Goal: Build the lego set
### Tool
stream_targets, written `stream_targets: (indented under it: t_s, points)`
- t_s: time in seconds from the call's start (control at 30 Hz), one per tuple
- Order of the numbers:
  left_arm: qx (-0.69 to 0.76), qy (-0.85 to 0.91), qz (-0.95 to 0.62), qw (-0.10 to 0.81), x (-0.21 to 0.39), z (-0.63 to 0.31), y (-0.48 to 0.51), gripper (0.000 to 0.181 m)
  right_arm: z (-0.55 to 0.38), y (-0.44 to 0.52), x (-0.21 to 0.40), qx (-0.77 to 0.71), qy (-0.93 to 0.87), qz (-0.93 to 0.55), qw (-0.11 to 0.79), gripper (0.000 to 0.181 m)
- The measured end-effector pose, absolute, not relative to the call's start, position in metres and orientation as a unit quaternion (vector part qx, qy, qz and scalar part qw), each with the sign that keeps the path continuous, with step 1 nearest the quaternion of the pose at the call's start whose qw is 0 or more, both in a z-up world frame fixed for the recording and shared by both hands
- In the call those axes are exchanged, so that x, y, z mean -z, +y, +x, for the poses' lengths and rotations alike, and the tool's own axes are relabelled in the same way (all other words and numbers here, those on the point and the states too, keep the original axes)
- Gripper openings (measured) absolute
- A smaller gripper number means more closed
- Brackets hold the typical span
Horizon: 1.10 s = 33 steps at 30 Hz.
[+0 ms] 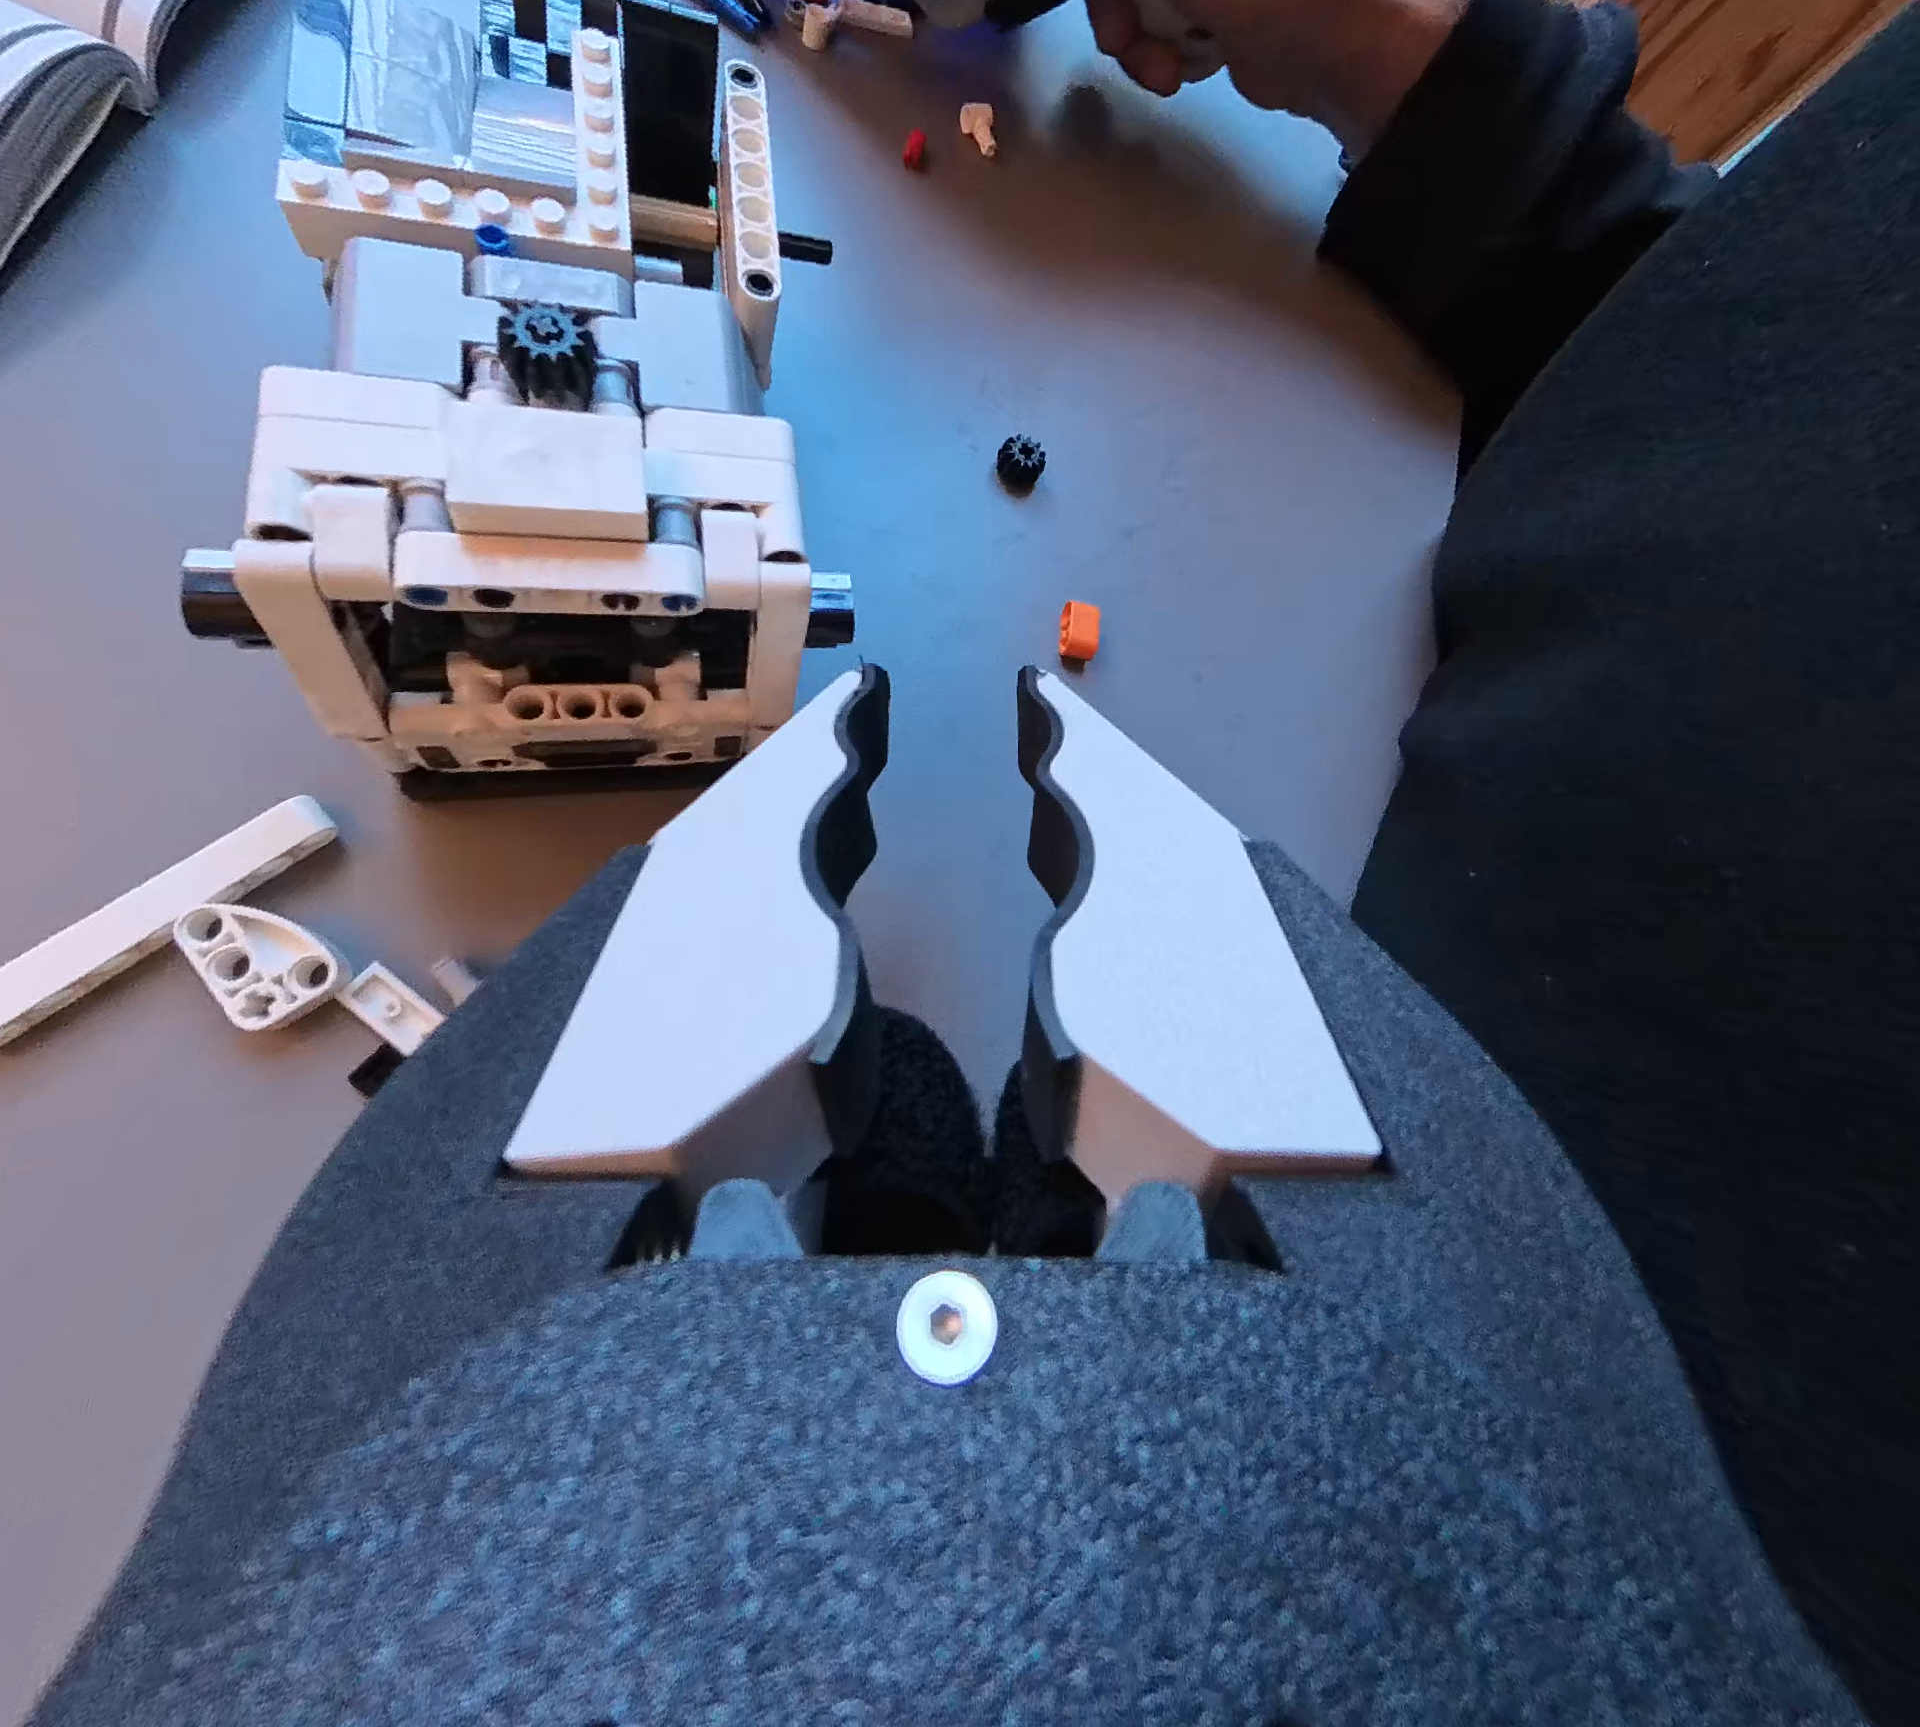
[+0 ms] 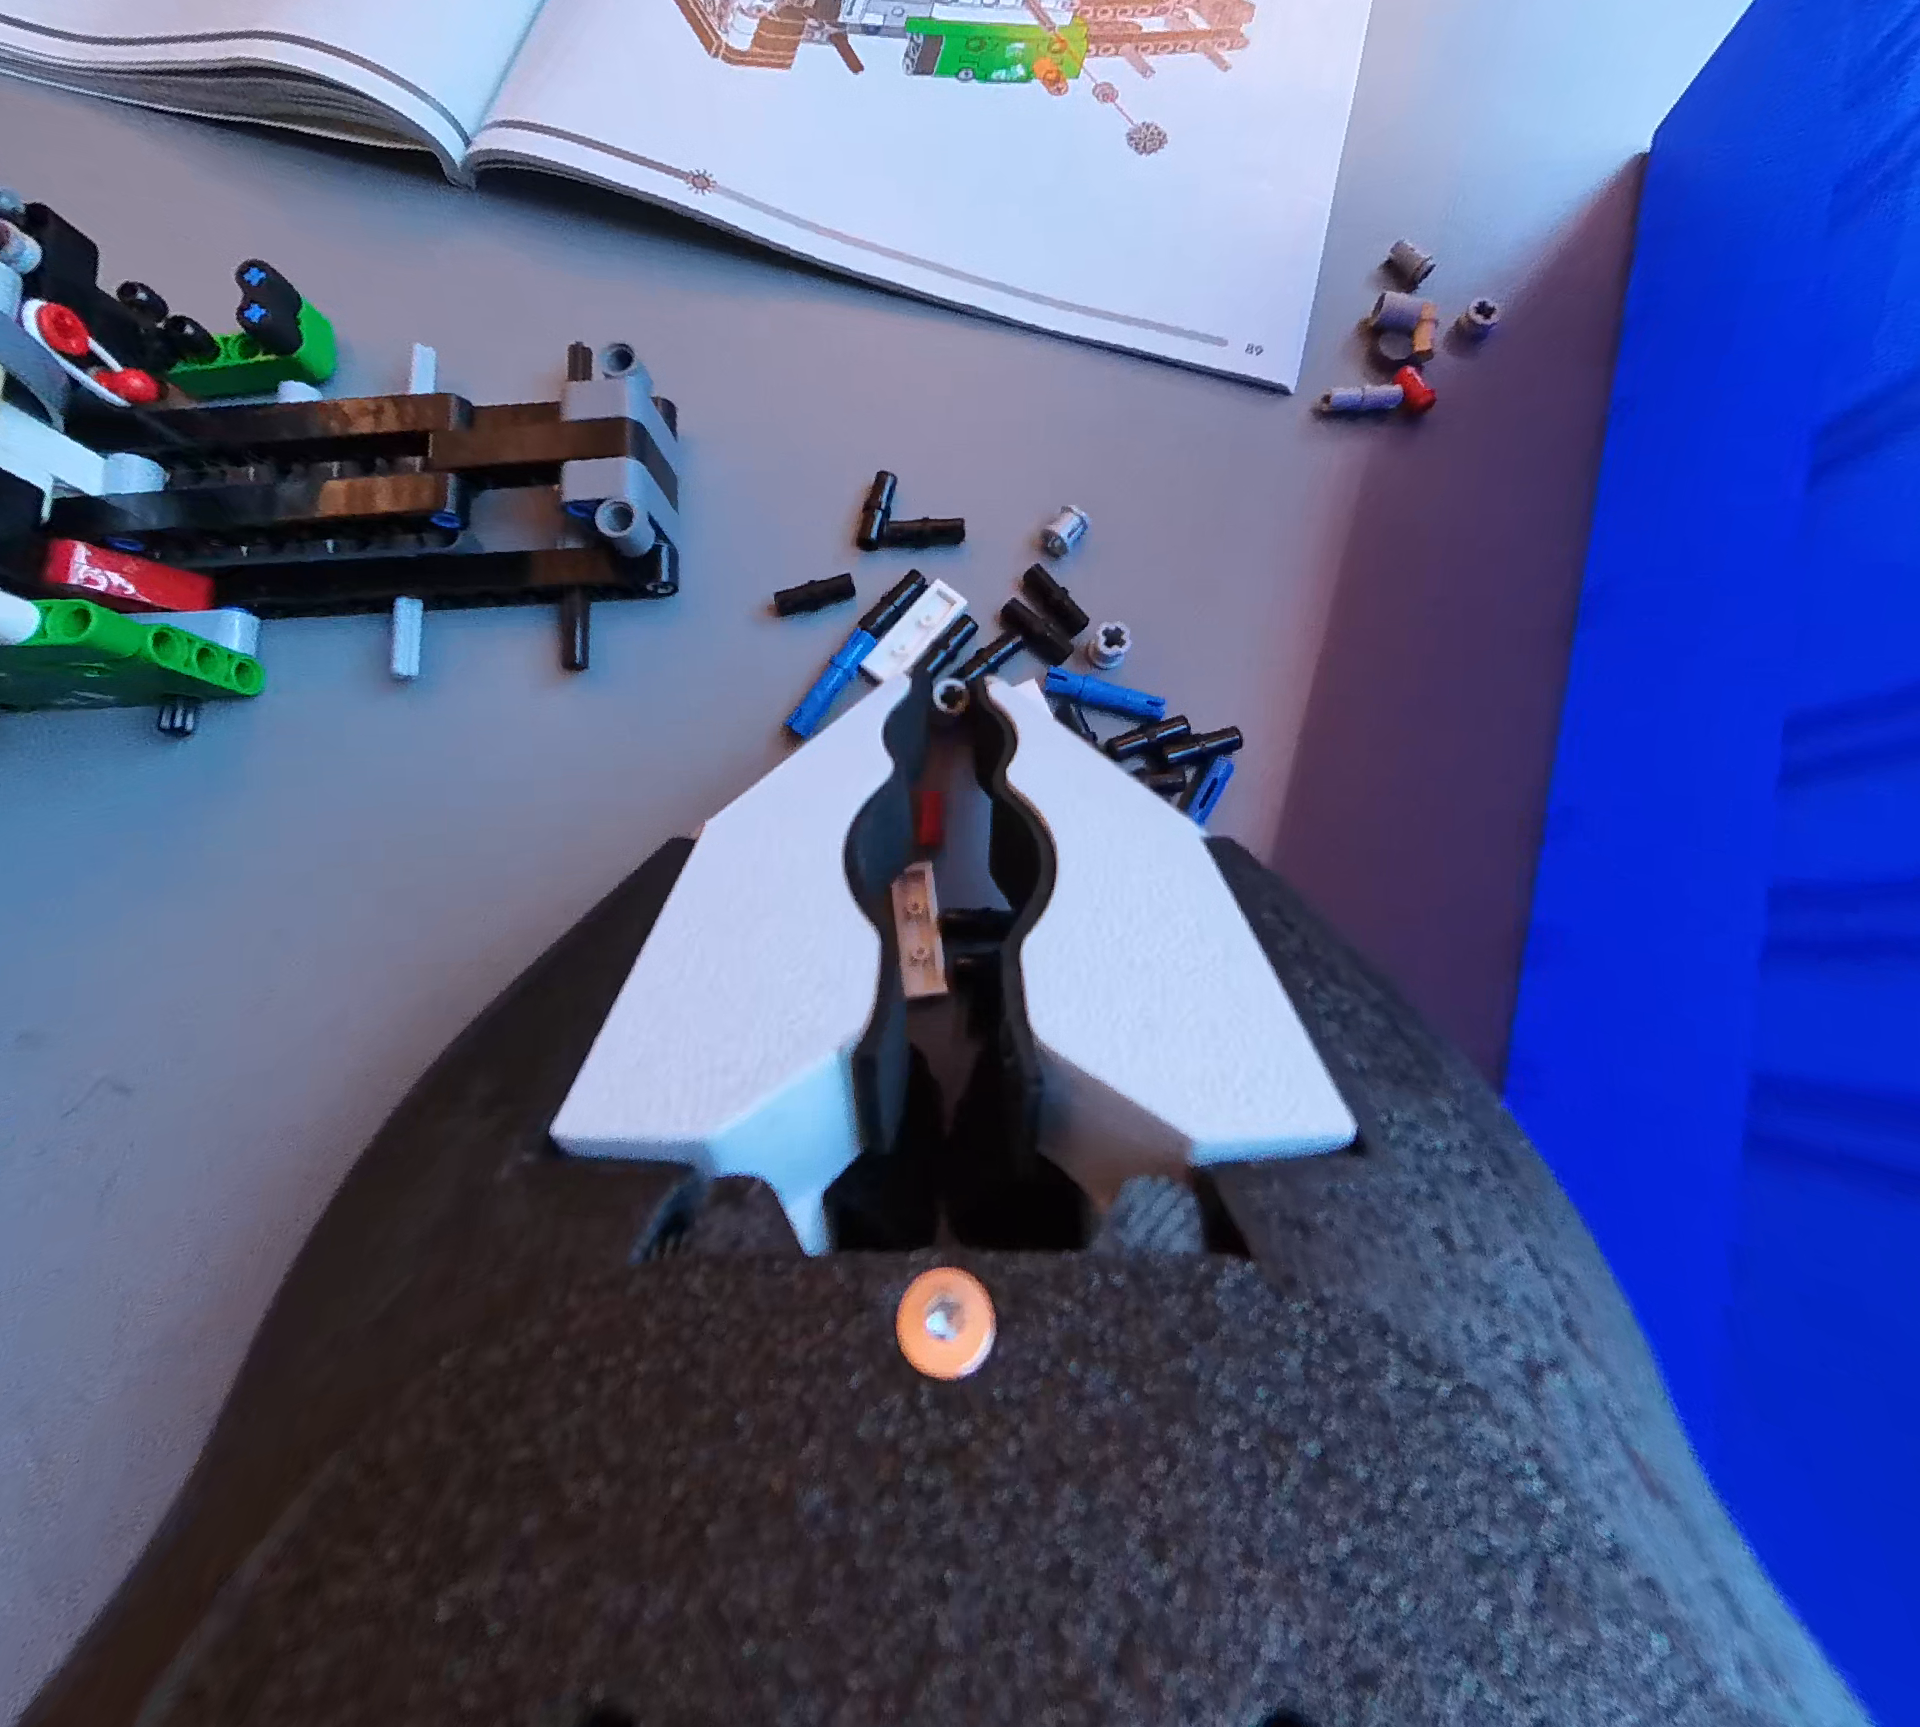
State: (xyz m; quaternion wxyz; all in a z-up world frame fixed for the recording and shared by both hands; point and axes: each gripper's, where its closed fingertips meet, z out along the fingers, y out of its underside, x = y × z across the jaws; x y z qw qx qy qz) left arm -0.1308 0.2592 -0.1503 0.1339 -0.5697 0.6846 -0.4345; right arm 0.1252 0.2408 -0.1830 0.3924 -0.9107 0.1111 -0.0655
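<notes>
Between the right hand-held gripper [image 2: 954, 695] tips sits a tiny grey bush piece [image 2: 949, 693], pinched tight, half hidden. Ahead-left of the empty, part-open left hand-held gripper [image 1: 951, 678] stands the white lego model [image 1: 520, 451]; bare tabletop [image 1: 1143, 389] lies ahead.

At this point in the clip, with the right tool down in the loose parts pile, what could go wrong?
1. The right tool pinches a tiny grey bush only at its very tips; it may pop out.
2. Black pins and blue pins crowd the tips and could get scattered.
3. The left tool hangs open beside the white model; drifting could bump it or the orange piece.
</notes>
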Motion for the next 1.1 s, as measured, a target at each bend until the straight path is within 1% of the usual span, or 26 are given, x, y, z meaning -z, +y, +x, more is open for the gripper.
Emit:
stream_targets:
  t_s: [0.1, 0.17, 0.23, 0.33, 0.4, 0.47, 0.57, 0.7, 0.8, 0.97, 1.1]
  points:
    - [0.438, 0.683, -0.569, 0.134, 0.149, -0.129, 0.258, 0.023, 0.126, 0.238, 0.175, 0.068, 0.115, -0.902, 0.410, 0.006]
    - [0.440, 0.683, -0.568, 0.133, 0.148, -0.129, 0.256, 0.023, 0.126, 0.236, 0.164, 0.052, 0.129, -0.887, 0.441, 0.006]
    - [0.439, 0.684, -0.567, 0.133, 0.148, -0.128, 0.255, 0.023, 0.122, 0.238, 0.145, -0.010, 0.159, -0.852, 0.499, 0.006]
    - [0.436, 0.687, -0.566, 0.133, 0.147, -0.128, 0.254, 0.023, 0.114, 0.239, 0.109, -0.141, 0.200, -0.773, 0.586, 0.006]
    - [0.436, 0.687, -0.565, 0.134, 0.147, -0.129, 0.254, 0.023, 0.110, 0.238, 0.100, -0.188, 0.206, -0.746, 0.604, 0.005]
    - [0.436, 0.686, -0.566, 0.134, 0.147, -0.129, 0.254, 0.023, 0.110, 0.237, 0.100, -0.188, 0.205, -0.745, 0.607, 0.005]
    - [0.435, 0.686, -0.568, 0.132, 0.149, -0.130, 0.254, 0.023, 0.109, 0.236, 0.112, -0.151, 0.191, -0.778, 0.579, 0.005]
    - [0.433, 0.688, -0.569, 0.129, 0.151, -0.130, 0.253, 0.023, 0.121, 0.227, 0.154, 0.009, 0.142, -0.870, 0.473, 0.005]
    - [0.431, 0.691, -0.565, 0.128, 0.152, -0.129, 0.252, 0.023, 0.123, 0.226, 0.172, 0.062, 0.116, -0.897, 0.422, 0.006]
    - [0.428, 0.695, -0.563, 0.129, 0.153, -0.131, 0.252, 0.023, 0.125, 0.229, 0.182, 0.078, 0.111, -0.910, 0.391, 0.006]
    - [0.431, 0.691, -0.567, 0.126, 0.154, -0.131, 0.253, 0.023, 0.126, 0.229, 0.182, 0.072, 0.115, -0.908, 0.396, 0.007]
